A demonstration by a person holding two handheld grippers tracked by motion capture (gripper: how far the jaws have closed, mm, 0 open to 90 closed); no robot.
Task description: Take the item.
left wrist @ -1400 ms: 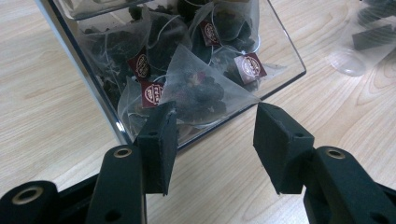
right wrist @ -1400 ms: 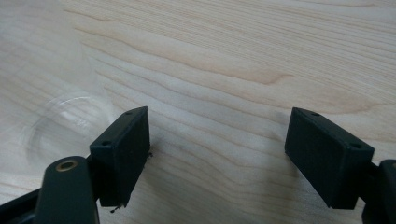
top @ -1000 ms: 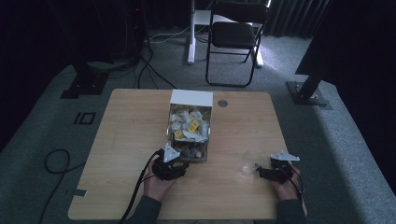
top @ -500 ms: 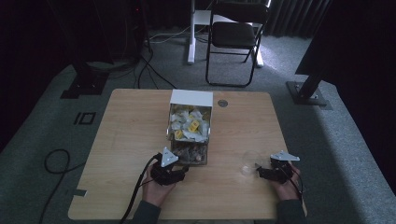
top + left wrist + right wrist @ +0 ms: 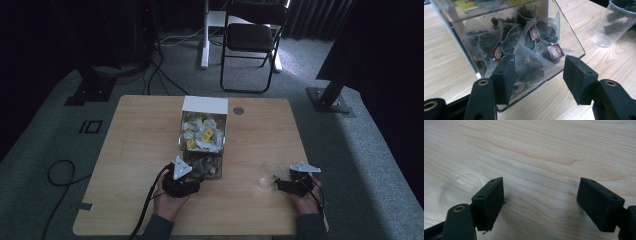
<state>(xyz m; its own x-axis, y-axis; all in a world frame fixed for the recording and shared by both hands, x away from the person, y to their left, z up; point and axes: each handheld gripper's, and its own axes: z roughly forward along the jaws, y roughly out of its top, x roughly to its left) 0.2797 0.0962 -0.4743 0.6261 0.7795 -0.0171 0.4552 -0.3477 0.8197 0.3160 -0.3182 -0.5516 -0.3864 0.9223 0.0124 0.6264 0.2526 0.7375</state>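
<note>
- A clear plastic box (image 5: 524, 42) of pyramid tea bags is seen in the upper middle of the left gripper view, and at the centre of the high view on the pale wooden table (image 5: 135, 150), its white far end (image 5: 205, 104) toward the top of the frame.
- The left gripper (image 5: 537, 75) is held at the box's near end. Its jaws have just been opening; they stand apart, and one sheer mesh tea bag with dark leaves (image 5: 529, 65) lies between the pads (image 5: 504, 77), pressed by neither as far as can be told.
- Whether the left pad touches the bag's edge cannot be told.
- The right gripper (image 5: 540, 202) is seen at the lower right of the high view (image 5: 287, 186); its jaws stand wide apart over bare wood, nothing between them.
- A clear plastic cup (image 5: 267, 175) stands just left of the right gripper in the high view, and at the upper right of the left gripper view (image 5: 614, 22).
- Handling, judged: the tea bag is very light, soft and easily crushed; the mesh may tear and strings may tangle with neighbouring bags. It is best pinched gently at a corner or by its dark red paper tag (image 5: 555, 51).
- The box is judged stiff, smooth and light enough to slide if pushed.
- Against the earlier high views: the left hand is placed slightly differently at the box's near end; box, cup and right gripper are unchanged.
</note>
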